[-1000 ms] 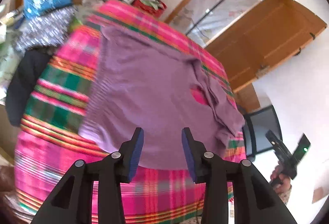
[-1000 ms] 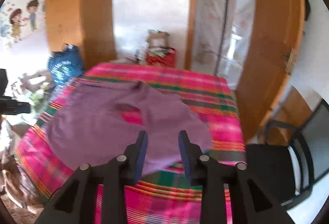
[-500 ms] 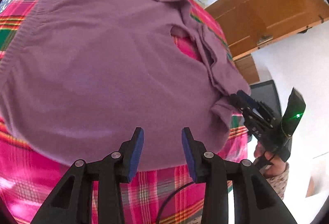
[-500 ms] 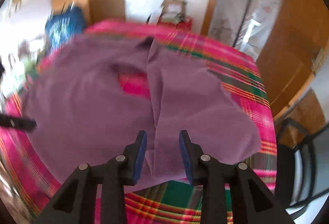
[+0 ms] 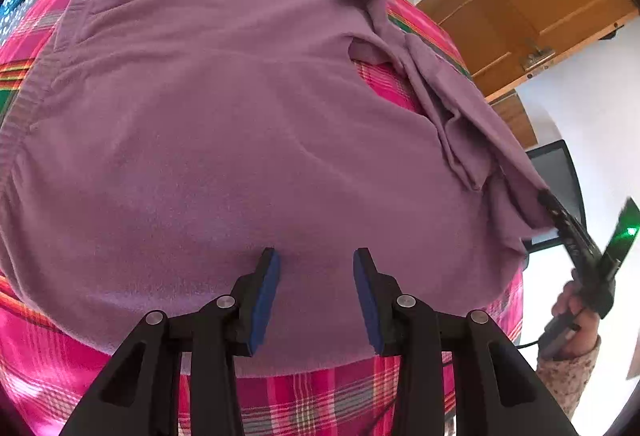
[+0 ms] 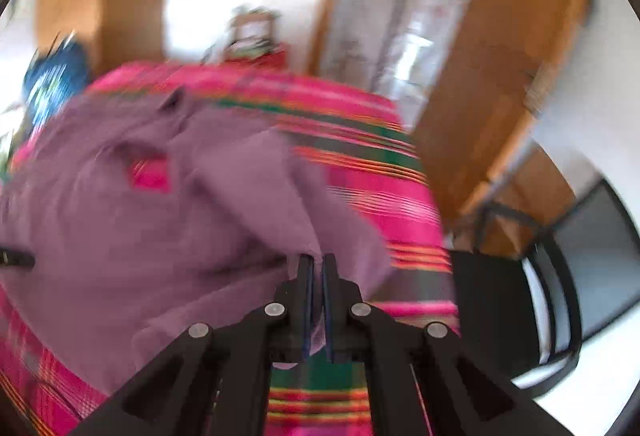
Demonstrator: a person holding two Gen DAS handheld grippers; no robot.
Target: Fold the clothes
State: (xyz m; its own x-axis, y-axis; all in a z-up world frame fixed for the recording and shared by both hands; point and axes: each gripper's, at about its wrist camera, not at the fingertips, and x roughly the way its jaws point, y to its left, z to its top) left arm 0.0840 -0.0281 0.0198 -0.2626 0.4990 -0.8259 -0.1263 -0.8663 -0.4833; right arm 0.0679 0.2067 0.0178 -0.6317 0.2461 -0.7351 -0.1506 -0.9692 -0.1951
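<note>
The surface (image 5: 48, 364) under a pink, green and orange plaid cloth is filling most of what I am seeing through both wrist cameras, with the cloth running out to the far edge (image 6: 360, 139). Behind it, wooden doors (image 5: 532, 7) and a glazed panel are standing at the far right, and a black chair (image 6: 560, 276) is sitting just off the surface's right side.

A purple sweater (image 5: 240, 139) is lying spread across the plaid cloth, covering the middle and left of it, its ribbed hem toward the far left and its neck opening showing a patch of pink plaid at the right. In the right wrist view, which is blurred, the sweater (image 6: 140, 228) is rising in a fold on its near right side.

My left claw (image 5: 316, 256) is hovering wide over the near part of the sweater's body, its blue-padded fingers apart with purple knit showing between them; whether the tips are touching the fabric I cannot tell.

My right claw (image 6: 318, 260) is pinching narrowly on the sweater's near right edge, a strip of purple fabric showing between its fingers. From the left wrist view that same claw (image 5: 548, 203) is gripping the sleeve end at the far right, beyond the surface's edge.
</note>
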